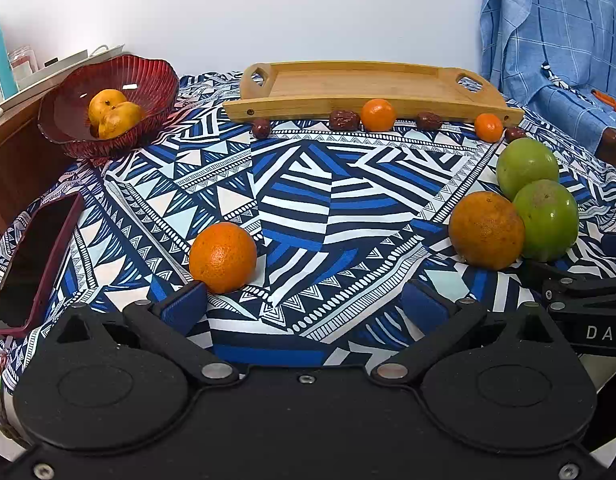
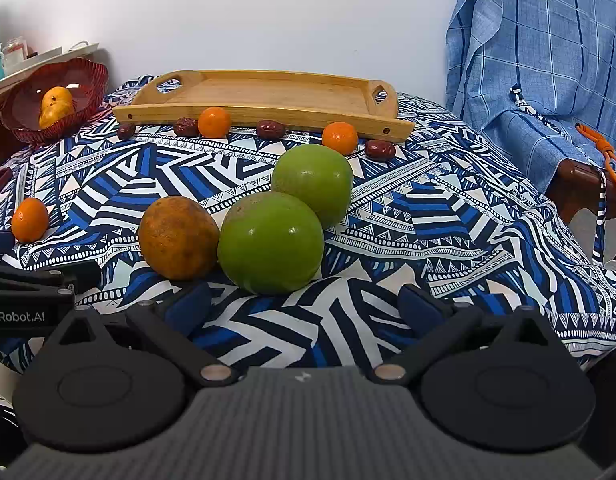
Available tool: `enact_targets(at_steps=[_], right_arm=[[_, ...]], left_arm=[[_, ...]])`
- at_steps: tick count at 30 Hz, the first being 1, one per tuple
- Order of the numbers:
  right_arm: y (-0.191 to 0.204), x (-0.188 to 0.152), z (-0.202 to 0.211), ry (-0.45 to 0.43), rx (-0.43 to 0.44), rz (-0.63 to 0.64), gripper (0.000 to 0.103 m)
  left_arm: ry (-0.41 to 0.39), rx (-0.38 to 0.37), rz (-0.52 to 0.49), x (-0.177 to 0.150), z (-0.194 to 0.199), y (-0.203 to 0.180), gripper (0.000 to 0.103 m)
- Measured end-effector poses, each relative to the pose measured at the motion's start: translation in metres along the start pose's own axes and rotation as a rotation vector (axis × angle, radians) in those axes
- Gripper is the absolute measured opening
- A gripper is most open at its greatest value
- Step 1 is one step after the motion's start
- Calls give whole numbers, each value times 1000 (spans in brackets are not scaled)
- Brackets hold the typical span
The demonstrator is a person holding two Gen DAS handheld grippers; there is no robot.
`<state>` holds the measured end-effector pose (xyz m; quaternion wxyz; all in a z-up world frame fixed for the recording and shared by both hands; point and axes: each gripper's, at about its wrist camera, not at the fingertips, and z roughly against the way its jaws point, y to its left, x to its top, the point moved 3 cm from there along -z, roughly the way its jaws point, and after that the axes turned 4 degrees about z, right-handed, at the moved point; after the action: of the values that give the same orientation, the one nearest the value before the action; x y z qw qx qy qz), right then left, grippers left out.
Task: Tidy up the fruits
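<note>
On a patterned tablecloth (image 2: pixel 448 216), both the left gripper (image 1: pixel 303 304) and right gripper (image 2: pixel 303 306) hover with fingers spread, empty; an orange (image 1: pixel 222 258) sits beside the left's fingertip, two green fruits (image 2: pixel 270 244) just ahead of the right, wooden tray (image 2: pixel 267 98) behind.

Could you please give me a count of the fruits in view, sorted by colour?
Orange: 4
Green: 2
Yellow, in the red bowl: 2
Dark red dates: 4
Total: 12
</note>
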<state>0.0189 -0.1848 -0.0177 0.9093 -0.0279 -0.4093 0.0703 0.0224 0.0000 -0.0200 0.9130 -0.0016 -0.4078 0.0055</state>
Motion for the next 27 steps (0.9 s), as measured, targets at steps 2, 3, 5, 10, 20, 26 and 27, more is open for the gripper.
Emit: enact_targets(at_steps=[2,3,5,10,20,26,27], right_arm=[[0,0,0,0,0,0,103],[0,0,0,0,0,0,103],[0,0,0,0,0,0,103],[0,0,0,-1,-1,0,103],[1,0,0,-5,0,4,103],[1,-2,1,-20,2,2,103],[1,-2,0,-21,3,-1,103]], left_arm=[[0,0,0,0,0,0,103],[0,0,0,0,0,0,103],[0,0,0,0,0,0,103],[-1,0,0,0,0,0,103],[-8,-1,-2,0,0,0,103],[-24,-5,1,1,0,2,103],[-26,-4,-1,0,0,2,103]])
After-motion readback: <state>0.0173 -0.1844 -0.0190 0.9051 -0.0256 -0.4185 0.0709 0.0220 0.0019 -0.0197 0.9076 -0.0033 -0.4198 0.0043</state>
